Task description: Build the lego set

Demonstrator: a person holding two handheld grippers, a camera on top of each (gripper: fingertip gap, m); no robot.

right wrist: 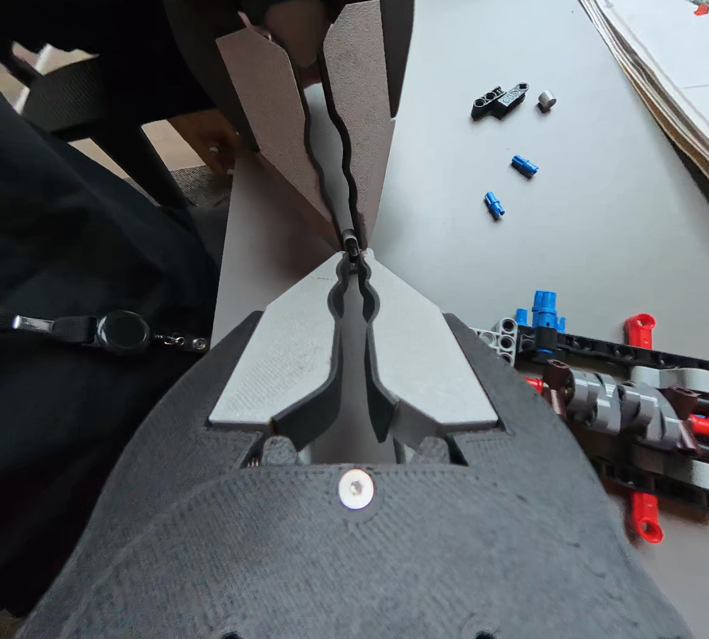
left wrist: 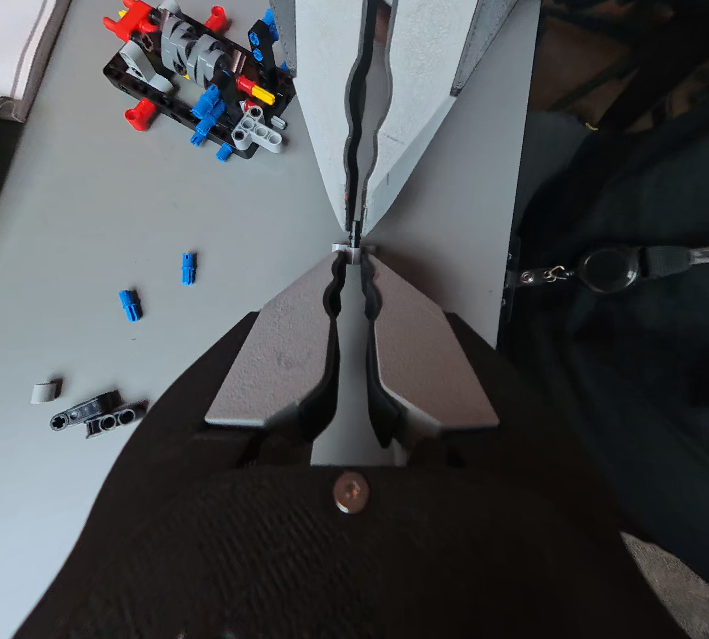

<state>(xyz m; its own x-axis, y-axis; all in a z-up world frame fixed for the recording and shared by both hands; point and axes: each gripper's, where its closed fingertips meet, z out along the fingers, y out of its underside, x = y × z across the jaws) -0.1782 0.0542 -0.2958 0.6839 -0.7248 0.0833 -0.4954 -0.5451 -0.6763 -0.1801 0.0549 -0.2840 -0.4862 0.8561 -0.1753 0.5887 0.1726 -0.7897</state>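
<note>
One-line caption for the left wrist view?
Left gripper holding a small grey piece meets right gripper holding a black pin.

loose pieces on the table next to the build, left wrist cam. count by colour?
Blue pins: 2
Black connectors: 2
Grey bush: 1
Total: 5 loose, not counting the build or the small parts pinched between the claws.

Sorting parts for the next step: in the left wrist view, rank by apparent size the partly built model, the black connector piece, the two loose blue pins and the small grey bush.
1. Partly built model
2. Black connector piece
3. Two loose blue pins, alike
4. Small grey bush, close to the pins, and wide-angle distortion makes this unsure.
</note>
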